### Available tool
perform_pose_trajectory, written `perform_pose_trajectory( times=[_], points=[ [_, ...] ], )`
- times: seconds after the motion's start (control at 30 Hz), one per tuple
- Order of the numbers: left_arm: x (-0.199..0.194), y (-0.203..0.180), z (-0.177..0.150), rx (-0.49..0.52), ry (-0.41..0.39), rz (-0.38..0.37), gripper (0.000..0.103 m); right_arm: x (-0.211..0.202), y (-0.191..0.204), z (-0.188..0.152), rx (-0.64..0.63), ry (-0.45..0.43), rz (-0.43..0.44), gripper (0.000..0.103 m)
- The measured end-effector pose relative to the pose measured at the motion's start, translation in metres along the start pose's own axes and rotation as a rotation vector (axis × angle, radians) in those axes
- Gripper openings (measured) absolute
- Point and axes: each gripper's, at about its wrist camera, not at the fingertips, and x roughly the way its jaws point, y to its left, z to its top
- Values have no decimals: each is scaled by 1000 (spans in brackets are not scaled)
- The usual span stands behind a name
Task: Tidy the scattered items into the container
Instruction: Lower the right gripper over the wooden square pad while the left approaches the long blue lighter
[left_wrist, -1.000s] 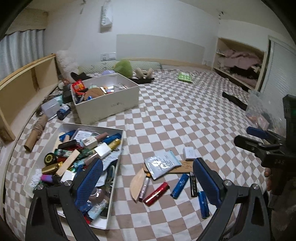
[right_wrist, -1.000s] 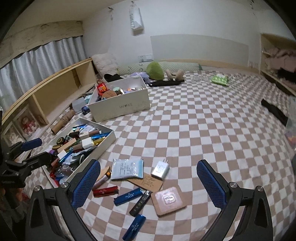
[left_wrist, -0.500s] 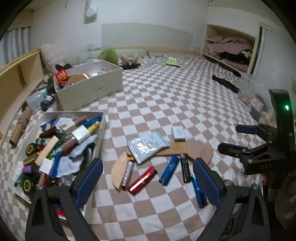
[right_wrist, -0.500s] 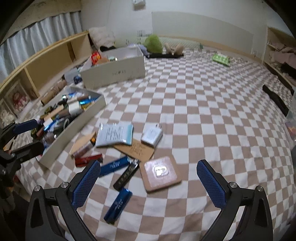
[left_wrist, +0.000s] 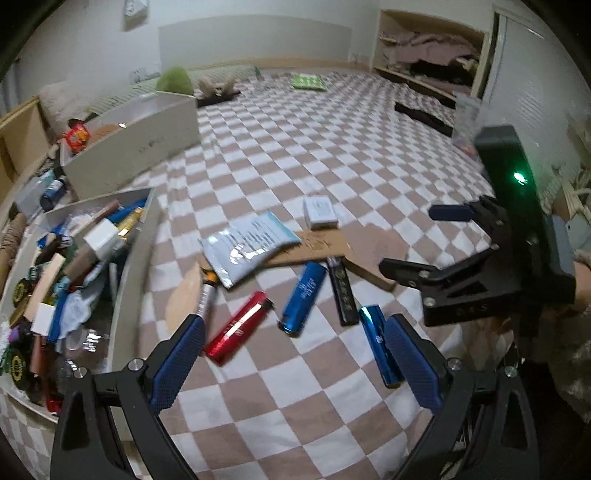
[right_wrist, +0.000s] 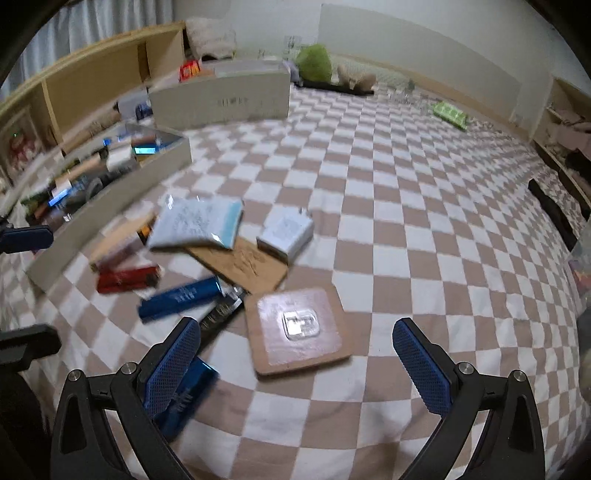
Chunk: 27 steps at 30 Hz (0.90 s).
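Observation:
Scattered on the checked bed lie a red bar (left_wrist: 240, 326), a blue bar (left_wrist: 304, 295), a black bar (left_wrist: 341, 291), a second blue bar (left_wrist: 378, 343), a foil packet (left_wrist: 247, 247) and a white charger (left_wrist: 320, 212). My left gripper (left_wrist: 295, 363) hovers open just in front of them. The shallow white tray (left_wrist: 136, 258), full of small items, sits to their left. My right gripper (right_wrist: 295, 365) is open low over a cardboard card with a clear blister (right_wrist: 299, 328); its left finger covers part of the second blue bar (right_wrist: 188, 391). The charger (right_wrist: 286, 232) and packet (right_wrist: 199, 221) lie beyond.
A deeper white box (left_wrist: 140, 147) with several items stands behind the tray. A wooden shelf (right_wrist: 92, 77) runs along the left bed edge. A green plush (right_wrist: 314, 61) and a green packet (right_wrist: 448, 112) lie far back. A dark item (left_wrist: 424, 116) lies at the right.
Both grippers have dropped lower and come closer to the scattered items, which now look larger. Both stay open and hold nothing.

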Motion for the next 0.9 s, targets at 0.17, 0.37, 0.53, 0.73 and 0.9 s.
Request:
perform_pose_trajectory(
  times=[0.17, 0.37, 0.53, 0.73, 0.9],
  points=[
    [17, -17, -7, 30, 52, -46, 98, 18, -16, -4, 25, 55, 37, 103],
    [38, -45, -14, 102, 101, -66, 98, 33, -29, -5, 56, 92, 79, 103],
    [53, -63, -22, 181, 135, -33, 98, 43, -21, -7, 43, 109, 104, 103],
    [62, -64, -28, 256, 168, 72, 99, 52, -23, -9, 40, 124, 102, 103],
    [62, -42, -34, 220, 198, 117, 99, 50, -31, -10, 59, 127, 100, 103]
  ],
)
